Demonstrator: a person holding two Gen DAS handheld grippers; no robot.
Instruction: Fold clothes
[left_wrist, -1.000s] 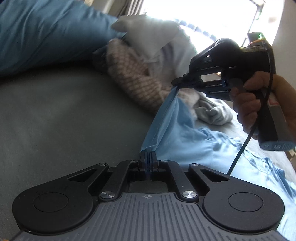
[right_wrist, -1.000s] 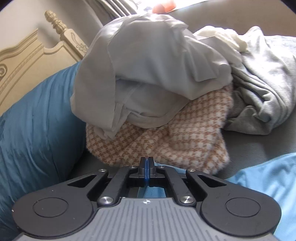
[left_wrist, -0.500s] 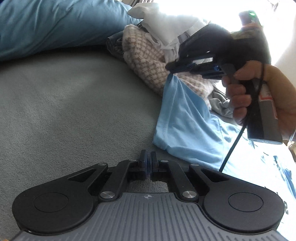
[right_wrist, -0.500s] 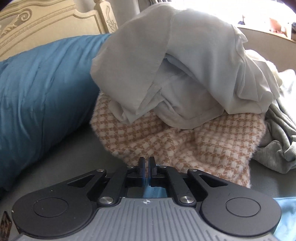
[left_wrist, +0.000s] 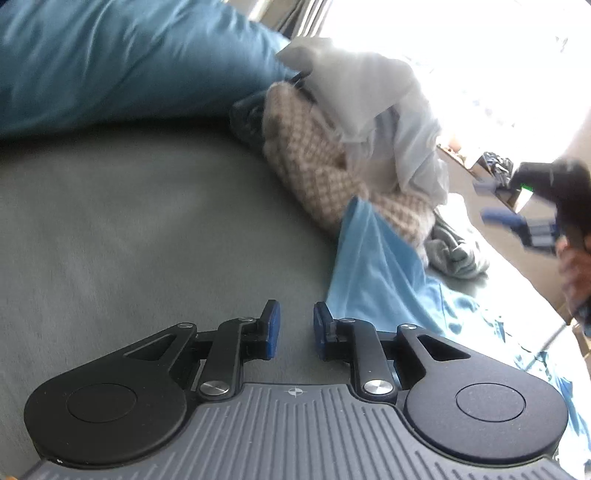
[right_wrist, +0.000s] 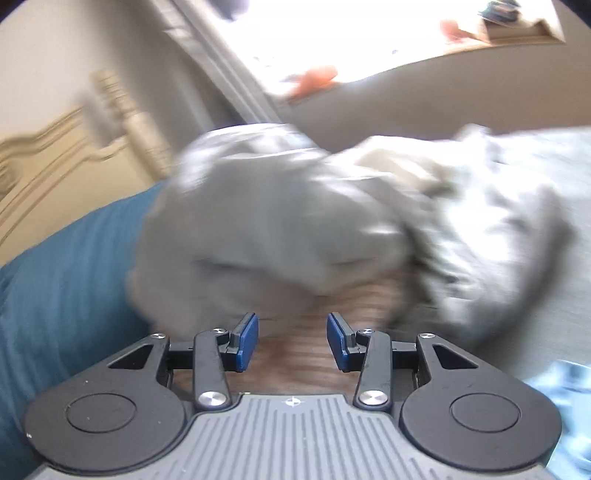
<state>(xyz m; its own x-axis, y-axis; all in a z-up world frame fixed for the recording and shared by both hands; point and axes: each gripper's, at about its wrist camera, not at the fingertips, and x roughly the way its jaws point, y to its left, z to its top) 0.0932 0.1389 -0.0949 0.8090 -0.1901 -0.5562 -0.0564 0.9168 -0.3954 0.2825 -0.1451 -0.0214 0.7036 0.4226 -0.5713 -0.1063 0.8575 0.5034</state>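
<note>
Left gripper and right gripper both gape wide, holding nothing. The light blue garment lies on the grey bed, just right of the left gripper.

Grey bed — light-blue shirt, heaped clothes, teal pillow.

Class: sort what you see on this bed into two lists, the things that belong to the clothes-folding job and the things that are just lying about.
Part of the job:
light blue garment
checked knit
pale grey garment
grey sweatshirt
left gripper, open
right gripper, open

Just lying about:
teal pillow
cream headboard
grey bedcover
</note>
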